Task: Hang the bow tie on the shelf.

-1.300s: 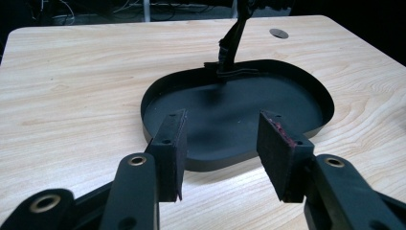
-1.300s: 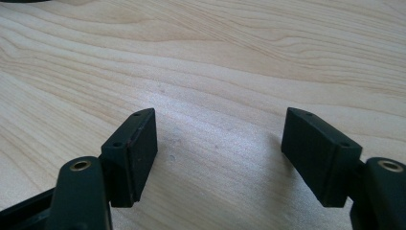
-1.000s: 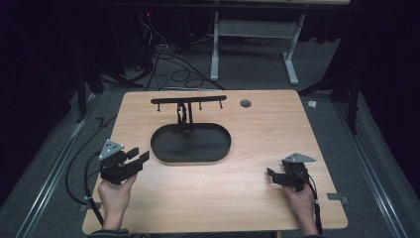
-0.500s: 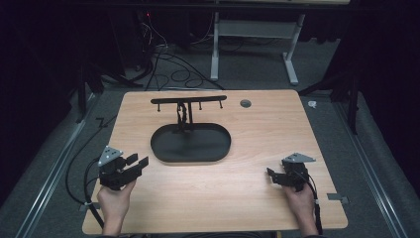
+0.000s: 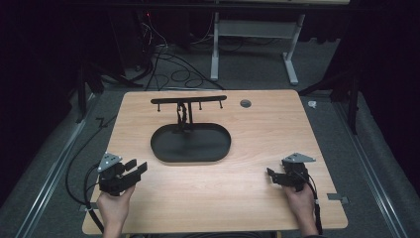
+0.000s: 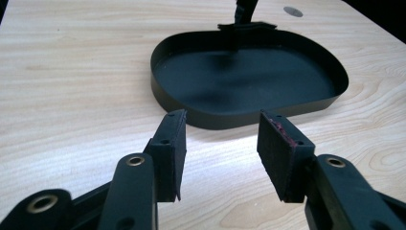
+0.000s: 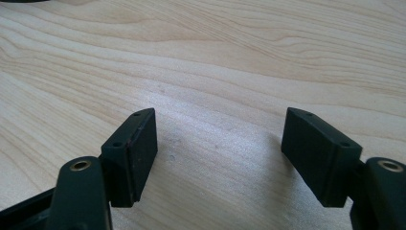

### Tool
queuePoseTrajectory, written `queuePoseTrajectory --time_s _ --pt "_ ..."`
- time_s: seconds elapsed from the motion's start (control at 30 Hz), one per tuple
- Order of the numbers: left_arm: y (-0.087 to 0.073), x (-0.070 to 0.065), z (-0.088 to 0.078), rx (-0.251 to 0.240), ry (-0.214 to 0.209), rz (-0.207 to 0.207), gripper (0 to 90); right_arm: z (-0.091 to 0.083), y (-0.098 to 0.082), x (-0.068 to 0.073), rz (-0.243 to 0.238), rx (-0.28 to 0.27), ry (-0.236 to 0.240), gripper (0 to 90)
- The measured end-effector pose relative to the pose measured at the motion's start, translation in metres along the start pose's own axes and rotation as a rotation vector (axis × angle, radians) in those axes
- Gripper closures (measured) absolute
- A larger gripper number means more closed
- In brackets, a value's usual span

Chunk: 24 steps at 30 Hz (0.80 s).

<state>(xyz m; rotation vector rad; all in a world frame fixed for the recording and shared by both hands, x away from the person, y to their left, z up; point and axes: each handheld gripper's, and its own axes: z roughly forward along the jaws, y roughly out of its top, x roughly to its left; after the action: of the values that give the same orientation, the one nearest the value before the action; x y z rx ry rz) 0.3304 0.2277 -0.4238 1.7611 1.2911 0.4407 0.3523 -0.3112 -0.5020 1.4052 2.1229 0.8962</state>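
Near the table's [image 5: 247,163] front edge, the left gripper [image 5: 137,169] and right gripper [image 5: 270,174] rest open and empty, with bare wood between them; the black oval tray [image 5: 190,144] sits mid-table, dark carpet around.

Black oval tray [image 5: 190,144] with low rim, empty, flat at table centre, upright hook stand [image 5: 187,103] at its far edge

One black tray [image 5: 190,144], one rack [image 5: 188,100], two tools.
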Motion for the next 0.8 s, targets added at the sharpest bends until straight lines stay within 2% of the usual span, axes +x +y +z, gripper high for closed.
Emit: queuePoseTrajectory --time_s 0.43,0.8 --pt "-0.016 0.004 0.003 0.022 0.007 -0.034 53.3 0.0 0.0 0.0 0.0 0.0 0.0 29.4" --pt "-0.025 0.005 0.01 0.056 0.015 -0.035 52.7 0.0 0.0 0.0 0.0 0.0 0.0 29.4"
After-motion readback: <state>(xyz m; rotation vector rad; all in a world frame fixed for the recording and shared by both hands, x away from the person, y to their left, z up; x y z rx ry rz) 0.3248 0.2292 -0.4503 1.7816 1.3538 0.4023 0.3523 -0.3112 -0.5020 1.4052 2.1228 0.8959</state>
